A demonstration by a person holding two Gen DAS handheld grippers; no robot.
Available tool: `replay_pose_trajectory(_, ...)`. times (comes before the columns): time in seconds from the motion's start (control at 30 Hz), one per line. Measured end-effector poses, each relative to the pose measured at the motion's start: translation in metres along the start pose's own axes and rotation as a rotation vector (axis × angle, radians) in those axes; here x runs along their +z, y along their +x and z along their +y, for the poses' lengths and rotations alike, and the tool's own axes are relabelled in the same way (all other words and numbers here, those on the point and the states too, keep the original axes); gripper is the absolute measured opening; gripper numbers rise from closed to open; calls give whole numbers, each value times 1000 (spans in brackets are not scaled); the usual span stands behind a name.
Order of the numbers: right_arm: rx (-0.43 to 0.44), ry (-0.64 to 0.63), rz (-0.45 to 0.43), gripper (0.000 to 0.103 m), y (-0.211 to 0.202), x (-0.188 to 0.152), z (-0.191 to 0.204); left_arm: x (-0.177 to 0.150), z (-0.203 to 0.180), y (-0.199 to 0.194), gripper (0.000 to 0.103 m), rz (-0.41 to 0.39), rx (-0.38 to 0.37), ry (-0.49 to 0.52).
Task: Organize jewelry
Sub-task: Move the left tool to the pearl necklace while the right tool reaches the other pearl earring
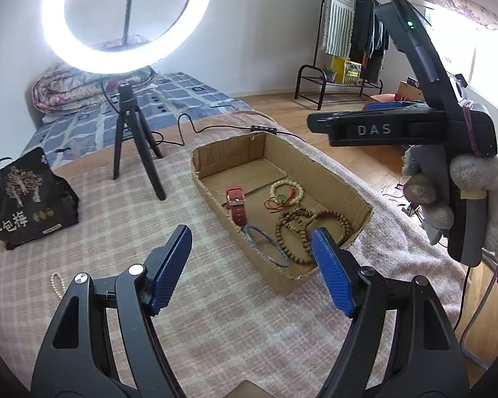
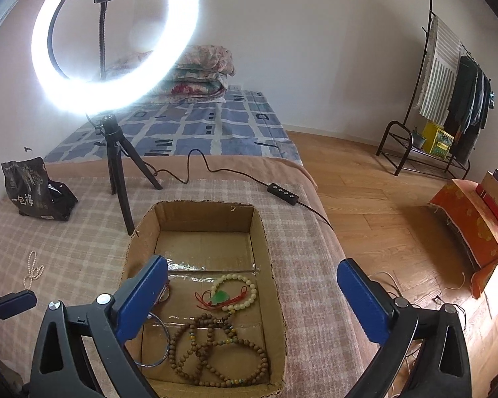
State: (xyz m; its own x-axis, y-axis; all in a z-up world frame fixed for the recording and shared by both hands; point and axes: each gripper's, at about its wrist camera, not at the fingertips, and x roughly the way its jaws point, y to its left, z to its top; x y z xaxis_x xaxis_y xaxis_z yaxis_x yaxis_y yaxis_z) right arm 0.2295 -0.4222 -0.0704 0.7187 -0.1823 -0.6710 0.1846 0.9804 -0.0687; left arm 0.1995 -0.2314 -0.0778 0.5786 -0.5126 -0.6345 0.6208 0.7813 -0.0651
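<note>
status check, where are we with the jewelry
Both grippers, left and right, open, empty. Beads in box; pearl string still outside. Nothing blocking.

Cardboard box (image 2: 269, 242) at frame centre holds brown beads (image 2: 215, 355), pale bracelet (image 2: 239, 292), red strap (image 1: 236, 205), blue bangle (image 1: 269, 247); pearls (image 2: 32, 269) lie outside, lower left.

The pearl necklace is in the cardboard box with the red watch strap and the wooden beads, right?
Not quite. The pearl necklace lies outside the cardboard box, on the checked blanket. The left wrist view shows it. The red watch strap and wooden beads are in the box.
</note>
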Motion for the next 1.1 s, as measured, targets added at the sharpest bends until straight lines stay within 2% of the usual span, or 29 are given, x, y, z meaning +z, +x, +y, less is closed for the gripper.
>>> replay_pose_trajectory(0.17, 20, 7, -10, 103, -16, -6, 5, -8, 17, -16, 77, -3, 33, -4)
replay_pose_trajectory(0.3, 46, -3, -7, 103, -26, -15, 14, -16, 38, -30, 77, -2, 57, -45)
replay_pose_trajectory(0.47, 83, -13, 1, 103, -38, -29, 27, -32, 67, -44, 77, 12, 119, -62)
replay_pose_trajectory(0.77, 259, -92, 65, 97, -45, -64, 79, -66, 140, -54, 77, 65, 239, -156)
replay_pose_trajectory(0.97, 346, -178, 112, 91, -44, -88, 121, -86, 176, -52, 77, 99, 282, -208)
replay_pose_trajectory(1.1, 417, -215, 155, 82, -44, -104, 145, -98, 192, -48, 77, 126, 293, -228)
